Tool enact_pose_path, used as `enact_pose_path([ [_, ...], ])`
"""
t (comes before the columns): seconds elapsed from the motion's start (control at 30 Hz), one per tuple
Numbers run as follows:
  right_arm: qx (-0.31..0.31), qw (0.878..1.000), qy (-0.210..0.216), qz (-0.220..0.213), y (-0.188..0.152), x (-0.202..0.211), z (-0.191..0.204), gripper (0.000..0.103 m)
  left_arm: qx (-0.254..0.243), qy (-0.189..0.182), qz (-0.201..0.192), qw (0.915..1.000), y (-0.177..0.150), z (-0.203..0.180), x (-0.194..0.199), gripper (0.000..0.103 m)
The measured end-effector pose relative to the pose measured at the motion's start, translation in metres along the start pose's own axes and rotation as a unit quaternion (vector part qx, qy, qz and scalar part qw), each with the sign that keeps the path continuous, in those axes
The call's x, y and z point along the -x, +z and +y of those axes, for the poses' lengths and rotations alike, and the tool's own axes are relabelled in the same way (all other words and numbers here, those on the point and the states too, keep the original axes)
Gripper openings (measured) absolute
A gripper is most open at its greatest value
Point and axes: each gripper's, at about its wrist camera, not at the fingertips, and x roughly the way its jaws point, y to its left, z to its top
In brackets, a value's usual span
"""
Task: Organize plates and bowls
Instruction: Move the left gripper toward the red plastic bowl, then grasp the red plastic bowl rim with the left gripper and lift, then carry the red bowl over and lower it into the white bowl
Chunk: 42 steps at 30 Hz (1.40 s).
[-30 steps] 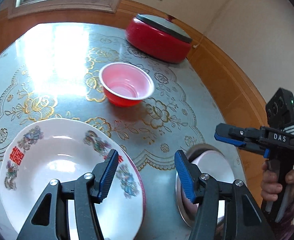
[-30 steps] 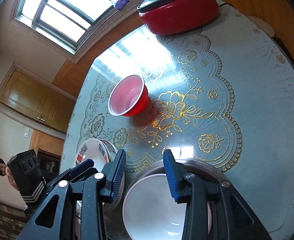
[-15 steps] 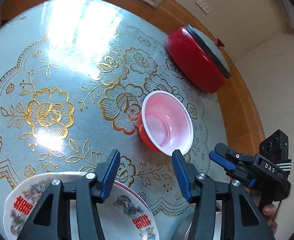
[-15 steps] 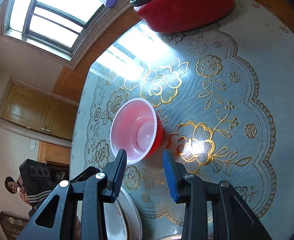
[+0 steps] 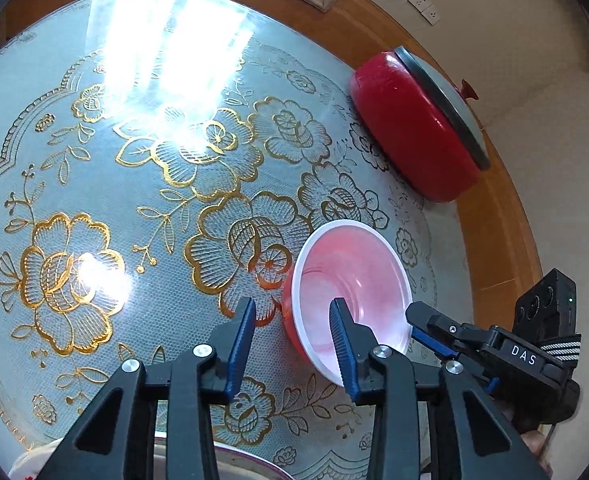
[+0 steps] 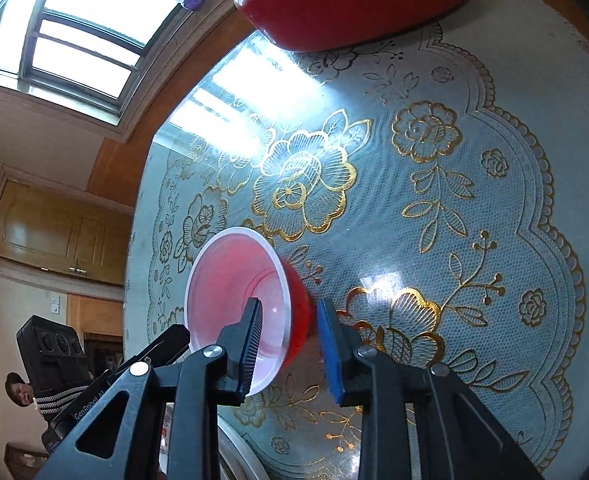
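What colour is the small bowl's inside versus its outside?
The small bowl is pale pink-white inside, red outside; clearest in the left wrist view.

Left wrist view looked steeply down along its fingers at the table (image 5: pixel 94 184), close above it, red bowl (image 5: pixel 350 276) at lower right of frame. Right wrist view, equally close and steep, held the same red bowl (image 6: pixel 238 292) at lower left. Both shared the bowl, the red lidded pot (image 5: pixel 414 128) (image 6: pixel 354 4) and the gold-flowered cloth; each caught the other gripper at its frame edge.
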Motion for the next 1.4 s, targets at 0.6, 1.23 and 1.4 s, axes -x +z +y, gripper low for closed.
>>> enact_pose_path([
  [0.6,0.063,0.998,0.001,-0.018,-0.023,0.030,0.021,0.011,-0.069,-0.023,0.001,0.9973,-0.025,-0.023,0.024,0.015],
  [1.23,0.089,0.993,0.015,-0.081,-0.101,0.131,0.006,0.011,-0.171,-0.076,0.015,0.9822,-0.103,-0.073,0.074,0.015],
  [1.4,0.098,0.990,0.022,-0.102,-0.128,0.164,0.001,0.011,-0.200,-0.107,0.022,0.9737,-0.122,-0.089,0.091,0.015],
])
